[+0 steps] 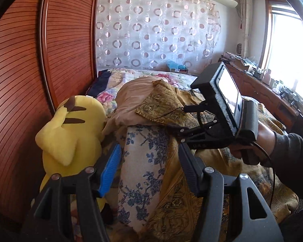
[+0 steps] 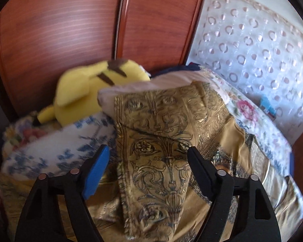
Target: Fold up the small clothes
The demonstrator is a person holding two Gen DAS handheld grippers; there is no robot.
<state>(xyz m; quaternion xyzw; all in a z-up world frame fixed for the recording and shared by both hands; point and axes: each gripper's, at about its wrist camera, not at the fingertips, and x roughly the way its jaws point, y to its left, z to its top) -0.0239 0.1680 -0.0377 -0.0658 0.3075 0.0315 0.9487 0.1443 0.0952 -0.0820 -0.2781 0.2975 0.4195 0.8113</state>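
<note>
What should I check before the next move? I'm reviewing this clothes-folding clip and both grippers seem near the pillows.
1. Left gripper empty: cannot tell; the blue-flowered pillow sits between its jaws, contact unclear.
2. Right gripper empty: ok; jaws open, the gold patterned pillow lies beyond them.
3. Small garment to fold in sight: not ok; only bedding and pillows show.
4. Yellow plush toy clear of the left fingers: not ok; it sits right beside the blue pad.
5. Right view sharp: not ok; blurred.

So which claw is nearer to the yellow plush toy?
Left. The left claw sits right beside the yellow plush toy, its blue finger near the toy. The right claw is over the gold cloth, farther away.
</note>
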